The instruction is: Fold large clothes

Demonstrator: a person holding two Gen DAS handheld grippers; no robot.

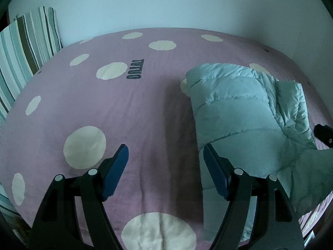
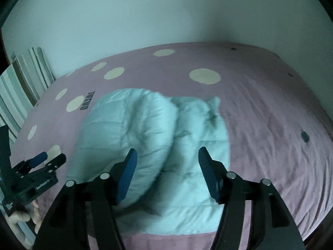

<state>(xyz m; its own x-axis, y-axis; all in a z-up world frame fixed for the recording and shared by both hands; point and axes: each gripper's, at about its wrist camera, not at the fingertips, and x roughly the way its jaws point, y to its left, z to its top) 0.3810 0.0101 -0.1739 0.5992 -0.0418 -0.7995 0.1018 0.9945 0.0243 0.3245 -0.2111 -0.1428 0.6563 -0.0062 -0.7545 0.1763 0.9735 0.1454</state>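
Jaws spread on both; bedsheet [image 1: 145, 104] reads "TUTUO".

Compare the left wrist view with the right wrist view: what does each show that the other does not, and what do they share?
Only the left wrist view shows the left gripper from behind, jaws open over bare pink bedspread.

Only the right wrist view shows the right gripper open above the pale blue puffer jacket, and the hand holding the left gripper.

Both share the jacket, the dotted bedspread, the striped pillows and the wall.
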